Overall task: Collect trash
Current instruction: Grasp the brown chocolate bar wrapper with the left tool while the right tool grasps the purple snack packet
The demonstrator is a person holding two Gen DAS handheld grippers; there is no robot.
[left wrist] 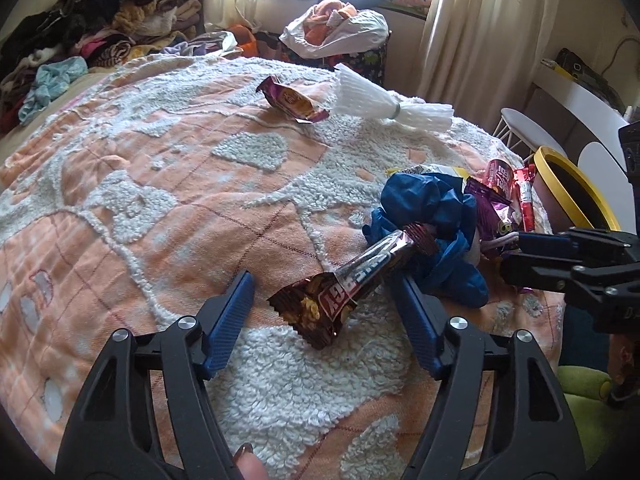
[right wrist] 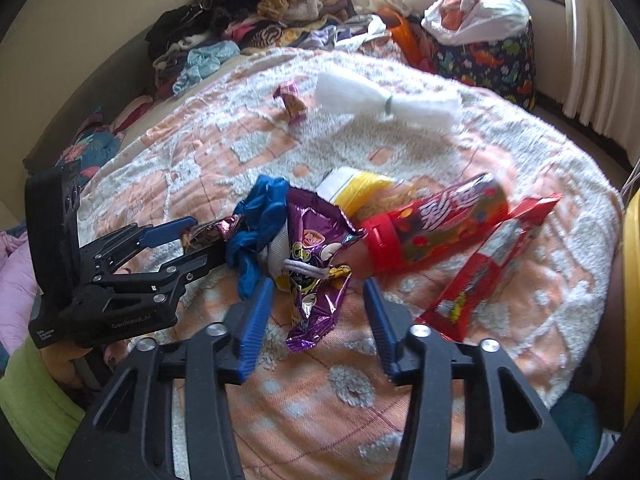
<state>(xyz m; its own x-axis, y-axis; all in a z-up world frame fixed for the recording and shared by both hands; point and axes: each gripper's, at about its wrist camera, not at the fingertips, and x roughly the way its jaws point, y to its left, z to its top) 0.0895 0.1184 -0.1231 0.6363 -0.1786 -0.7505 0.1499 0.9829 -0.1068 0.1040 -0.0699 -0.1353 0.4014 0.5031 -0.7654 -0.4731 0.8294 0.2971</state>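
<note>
A brown candy bar wrapper (left wrist: 352, 280) lies on the bed between the open fingers of my left gripper (left wrist: 324, 276); it also shows in the right wrist view (right wrist: 208, 234). A blue crumpled glove (left wrist: 424, 216) lies beside it. My right gripper (right wrist: 318, 284) is open around a purple snack wrapper (right wrist: 316, 264). A red candy tube (right wrist: 436, 226), a red wrapper (right wrist: 492, 264) and a yellow packet (right wrist: 360, 190) lie to the right. A small purple wrapper (left wrist: 292, 100) and white foam netting (left wrist: 376, 100) lie farther back.
A yellow-rimmed bin (left wrist: 576, 192) stands at the bed's right edge. Clothes piles (left wrist: 100, 32) lie at the far left. A dinosaur-print basket with laundry (right wrist: 484, 52) stands by the curtains. The bedspread (left wrist: 160, 184) is peach and white.
</note>
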